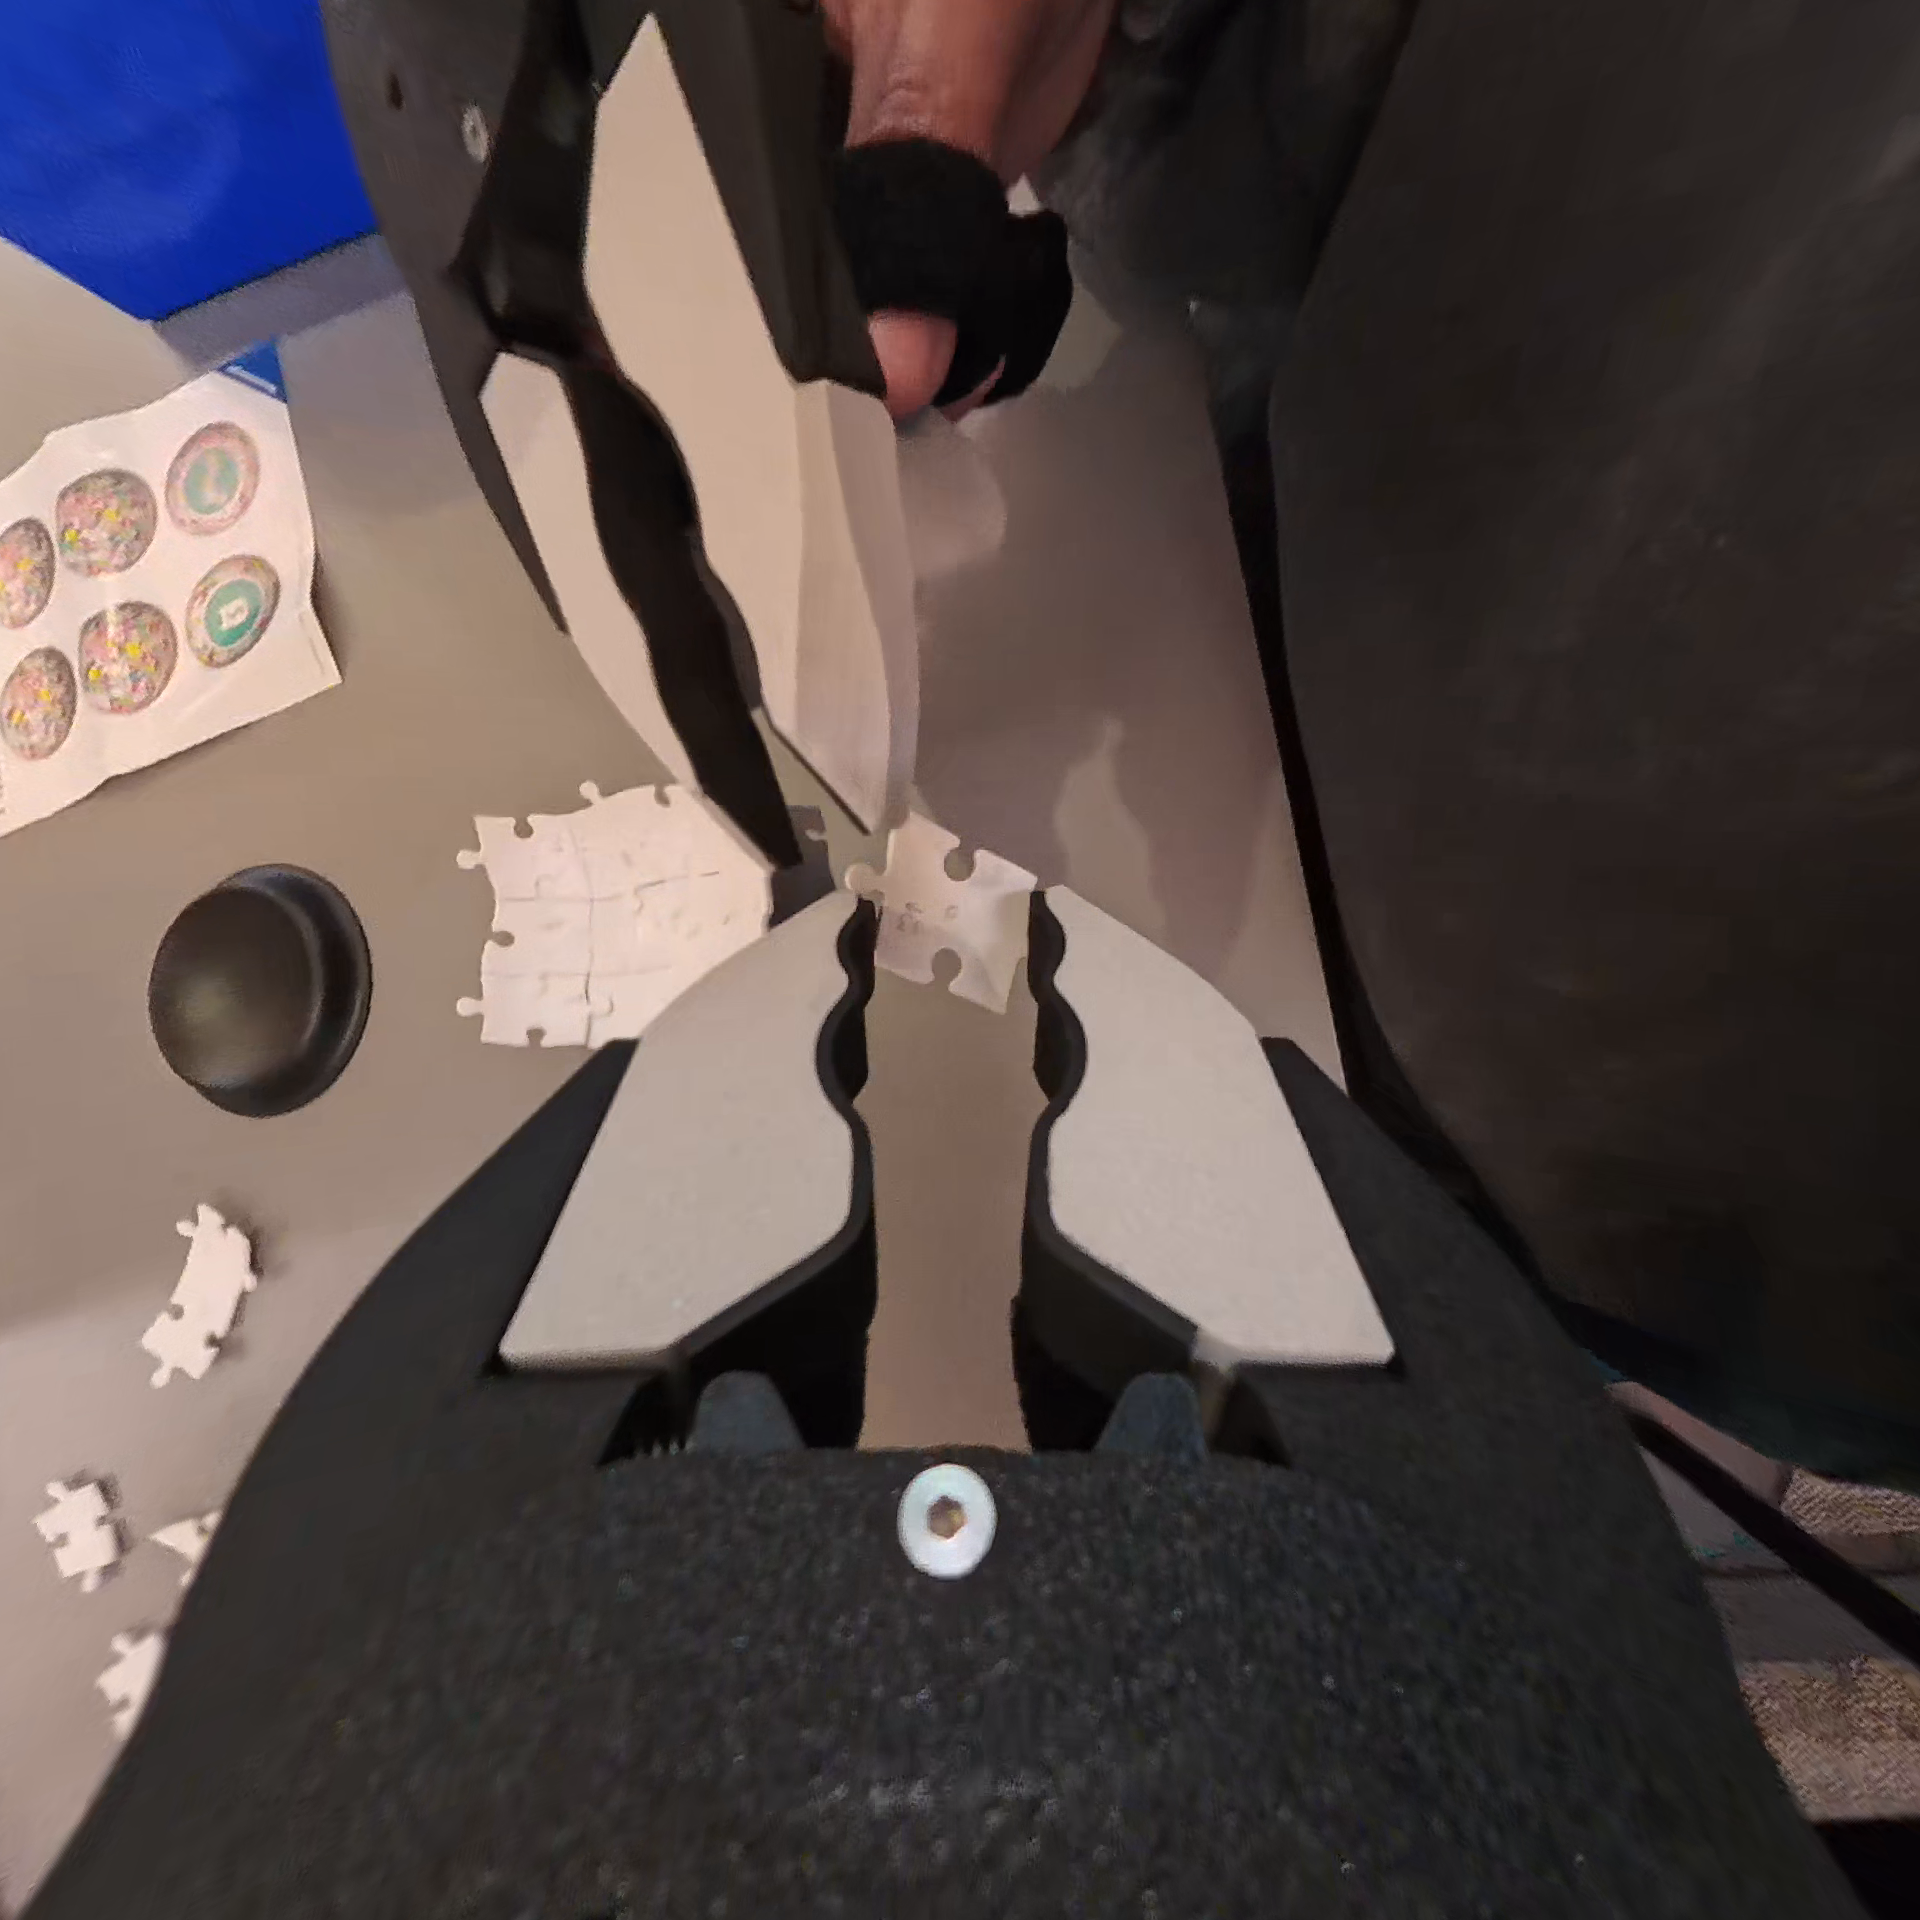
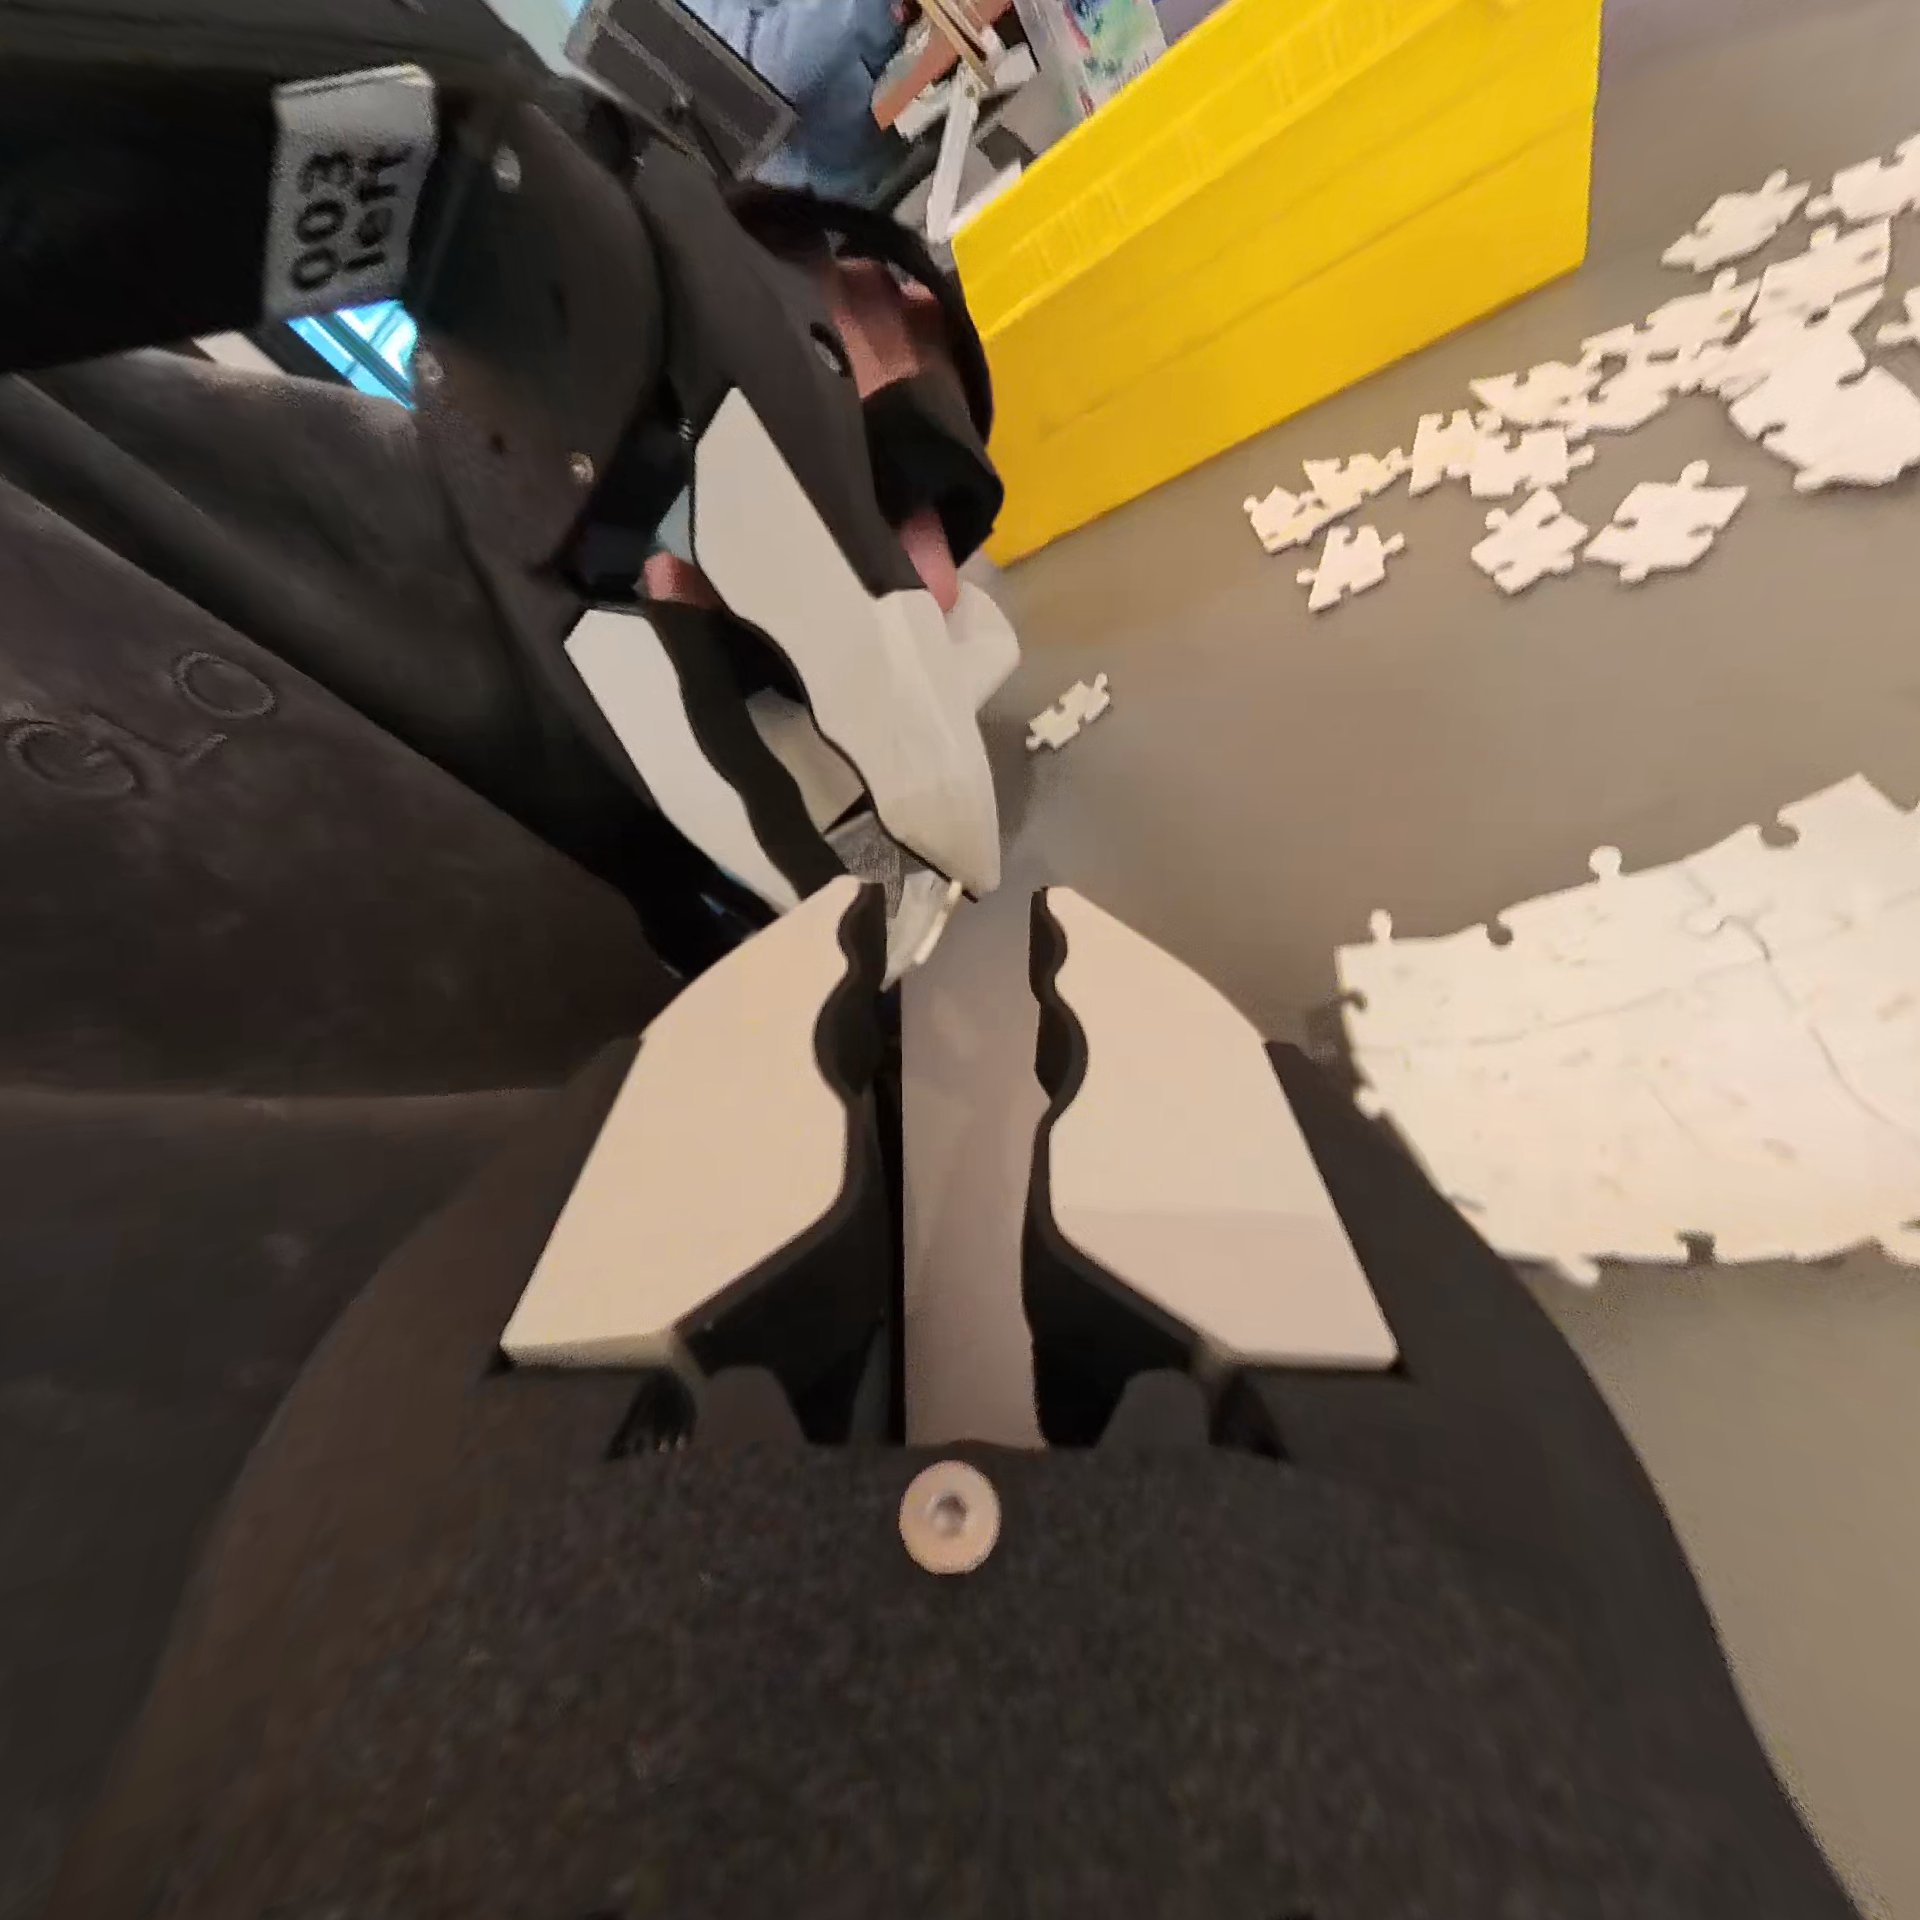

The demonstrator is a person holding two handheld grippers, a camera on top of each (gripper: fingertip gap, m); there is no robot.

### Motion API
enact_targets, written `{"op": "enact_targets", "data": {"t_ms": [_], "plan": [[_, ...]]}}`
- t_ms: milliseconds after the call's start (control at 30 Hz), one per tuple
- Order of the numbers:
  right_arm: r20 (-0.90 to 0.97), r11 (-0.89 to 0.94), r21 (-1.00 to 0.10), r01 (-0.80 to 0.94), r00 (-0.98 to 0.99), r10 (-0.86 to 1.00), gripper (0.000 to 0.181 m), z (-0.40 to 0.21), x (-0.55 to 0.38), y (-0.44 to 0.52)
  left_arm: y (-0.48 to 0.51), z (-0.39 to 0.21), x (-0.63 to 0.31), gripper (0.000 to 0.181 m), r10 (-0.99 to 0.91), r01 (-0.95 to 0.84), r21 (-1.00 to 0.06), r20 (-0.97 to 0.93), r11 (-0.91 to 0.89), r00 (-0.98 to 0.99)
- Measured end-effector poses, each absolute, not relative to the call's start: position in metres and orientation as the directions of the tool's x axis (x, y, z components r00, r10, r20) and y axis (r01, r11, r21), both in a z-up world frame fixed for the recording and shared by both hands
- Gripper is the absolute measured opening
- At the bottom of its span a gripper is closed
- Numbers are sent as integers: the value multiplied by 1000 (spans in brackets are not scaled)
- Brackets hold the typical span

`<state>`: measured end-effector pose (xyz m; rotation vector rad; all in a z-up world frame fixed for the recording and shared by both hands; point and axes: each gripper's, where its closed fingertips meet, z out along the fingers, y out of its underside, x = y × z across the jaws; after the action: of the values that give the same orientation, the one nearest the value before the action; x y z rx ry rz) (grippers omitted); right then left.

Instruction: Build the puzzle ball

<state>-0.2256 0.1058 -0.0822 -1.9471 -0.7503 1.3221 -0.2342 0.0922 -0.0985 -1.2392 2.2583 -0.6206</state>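
Observation:
A single white puzzle piece (image 1: 951,920) sits between the fingertips of my left gripper (image 1: 951,904), which is shut on its edges and holds it just above the grey table (image 1: 1091,644). My right gripper (image 1: 842,836) comes in from above, its tips at the piece's upper left corner. In the right wrist view the piece (image 2: 920,930) shows nearly edge-on beside the left finger of my right gripper (image 2: 951,904), which is open and not gripping. The left gripper (image 2: 914,883) reaches in from the upper left. A flat joined patch of white pieces (image 1: 613,925) lies to the left; it also shows in the right wrist view (image 2: 1662,1091).
A black dome stand (image 1: 260,987), a printed picture sheet (image 1: 135,603) and a blue box (image 1: 177,135) lie left. Loose white pieces (image 1: 203,1288) are scattered, with more at the far right (image 2: 1662,416) near a yellow bin (image 2: 1278,239). The person's dark clothing (image 1: 1610,727) fills the right. Left and right tips are no more than a few centimetres apart.

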Motion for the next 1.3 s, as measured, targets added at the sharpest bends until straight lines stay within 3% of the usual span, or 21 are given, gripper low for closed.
{"op": "enact_targets", "data": {"t_ms": [233,600,800,1033,1300], "plan": [[-593,-676,-718,167,361,719,3,-101,-213,93,82,-114,-216,28,-823,-657,-506,-246,559,-512],[-639,-726,-683,77,418,646,2,-110,-195,108,111,-114,-215,29,-887,-677,-573,-280,461,-367],[-613,-690,-723,-41,500,612,2,-110,-170,128,154,-142,-227,36,-989,-772,-620,-36,137,-146],[-568,-670,-741,-47,578,586,2,-118,-149,134,143,-169,-216,35,-991,-787,-607,-8,110,-132],[-540,-633,-766,-110,643,542,2,-117,-123,144,118,-157,-200,36,-982,-747,-651,10,135,-187]]}}
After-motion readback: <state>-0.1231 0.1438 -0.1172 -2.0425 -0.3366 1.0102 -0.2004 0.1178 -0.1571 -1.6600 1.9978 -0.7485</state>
